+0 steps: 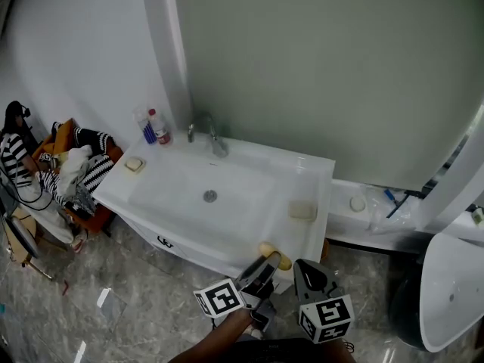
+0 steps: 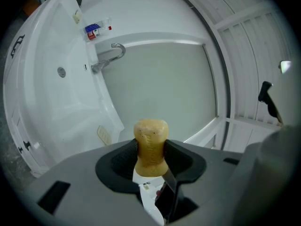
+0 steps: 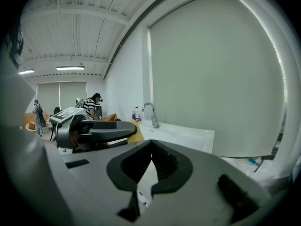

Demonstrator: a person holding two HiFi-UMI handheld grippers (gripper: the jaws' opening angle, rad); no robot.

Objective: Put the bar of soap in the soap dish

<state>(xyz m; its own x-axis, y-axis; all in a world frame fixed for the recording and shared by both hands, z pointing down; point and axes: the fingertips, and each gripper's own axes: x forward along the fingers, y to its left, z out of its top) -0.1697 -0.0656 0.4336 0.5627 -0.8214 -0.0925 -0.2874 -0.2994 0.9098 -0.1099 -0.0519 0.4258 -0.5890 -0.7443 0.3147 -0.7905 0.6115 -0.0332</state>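
Your left claw [image 1: 270,261] grips the yellow bar of soap [image 2: 150,136] at the white sink's [image 1: 243,203] front edge, near the soap dish [image 1: 302,210]. Your right claw [image 3: 150,158] is pressed together, empty.

Glossy white basin [image 1: 242,203], shiny metal faucet [image 1: 217,146] and polished grey marbled stone floor [image 1: 113,308]; the yellow soap bar [image 2: 150,142] looks matt, waxy and faintly speckled.

My left gripper [image 1: 270,261] and right gripper [image 1: 305,273] were grey-bodied, with black ribbed pads [image 3: 165,165]. Each carried a white cube [image 1: 220,299] printed with black square markers.
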